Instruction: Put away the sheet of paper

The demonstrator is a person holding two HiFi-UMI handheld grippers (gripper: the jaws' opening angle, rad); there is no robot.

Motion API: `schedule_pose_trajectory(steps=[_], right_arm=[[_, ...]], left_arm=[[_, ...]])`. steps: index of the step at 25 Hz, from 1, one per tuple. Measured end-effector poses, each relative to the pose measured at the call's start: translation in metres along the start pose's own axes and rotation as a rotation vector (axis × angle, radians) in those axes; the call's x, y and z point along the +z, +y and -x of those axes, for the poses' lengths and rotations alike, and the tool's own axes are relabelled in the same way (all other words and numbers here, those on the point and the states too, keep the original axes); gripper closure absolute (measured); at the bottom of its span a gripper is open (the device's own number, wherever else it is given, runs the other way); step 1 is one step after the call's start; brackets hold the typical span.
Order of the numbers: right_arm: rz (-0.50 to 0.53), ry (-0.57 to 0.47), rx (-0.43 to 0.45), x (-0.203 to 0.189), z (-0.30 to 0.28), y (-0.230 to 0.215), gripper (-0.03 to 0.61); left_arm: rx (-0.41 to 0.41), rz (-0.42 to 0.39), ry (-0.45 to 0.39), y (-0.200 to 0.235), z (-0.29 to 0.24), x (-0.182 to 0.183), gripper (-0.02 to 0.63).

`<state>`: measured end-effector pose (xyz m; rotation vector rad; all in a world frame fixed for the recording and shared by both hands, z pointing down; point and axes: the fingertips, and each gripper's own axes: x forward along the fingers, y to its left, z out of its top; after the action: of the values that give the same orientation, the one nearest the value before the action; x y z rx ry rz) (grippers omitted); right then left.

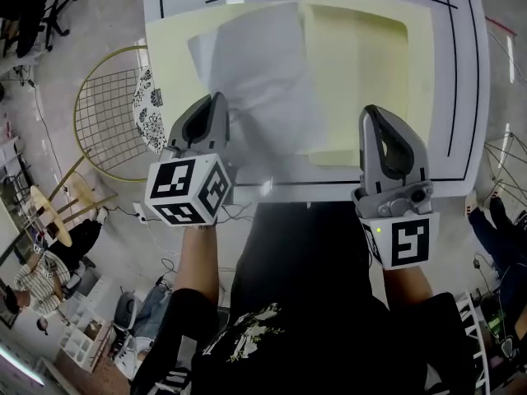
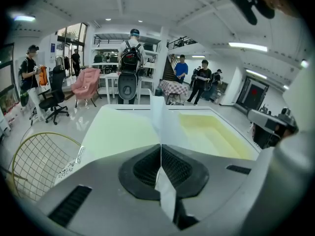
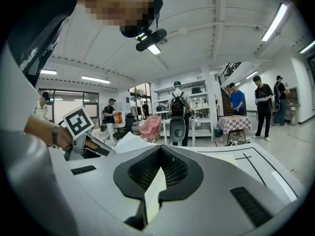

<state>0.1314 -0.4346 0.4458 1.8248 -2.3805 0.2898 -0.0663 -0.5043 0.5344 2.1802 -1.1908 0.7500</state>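
My left gripper [image 1: 216, 109] is shut on the near edge of a white sheet of paper [image 1: 263, 72], which hangs tilted over an open pale yellow folder [image 1: 177, 64] on the white table. In the left gripper view the sheet [image 2: 160, 117] stands edge-on between the closed left gripper [image 2: 161, 146] pads. The folder's right half [image 1: 362, 72] lies flat. My right gripper [image 1: 377, 122] is at that half's near edge. In the right gripper view, the right gripper [image 3: 160, 149] is shut on a pale yellow edge of the folder.
The white table [image 1: 469, 72] carries a black outline near its rim. A gold wire chair [image 1: 107, 113] stands at the table's left side. A person's feet [image 1: 490, 212] show at the right. Several people and a pink chair [image 2: 86, 82] are far behind.
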Motion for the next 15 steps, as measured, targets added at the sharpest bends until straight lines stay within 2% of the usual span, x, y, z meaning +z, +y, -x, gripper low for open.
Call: schedule_pose_trajectory(steps=[11,15], right_arm=[[-0.014,0.010,-0.006,-0.009,0.000,-0.009,0.580],[-0.020,0.016,0.001,-0.013,-0.001,-0.009,0.580]], left_arm=[[-0.031,0.037,0.030,-0.014,-0.024,-0.004,0.612],[-0.054,0.081,0.043,-0.016,-0.031,-0.007,0.612]])
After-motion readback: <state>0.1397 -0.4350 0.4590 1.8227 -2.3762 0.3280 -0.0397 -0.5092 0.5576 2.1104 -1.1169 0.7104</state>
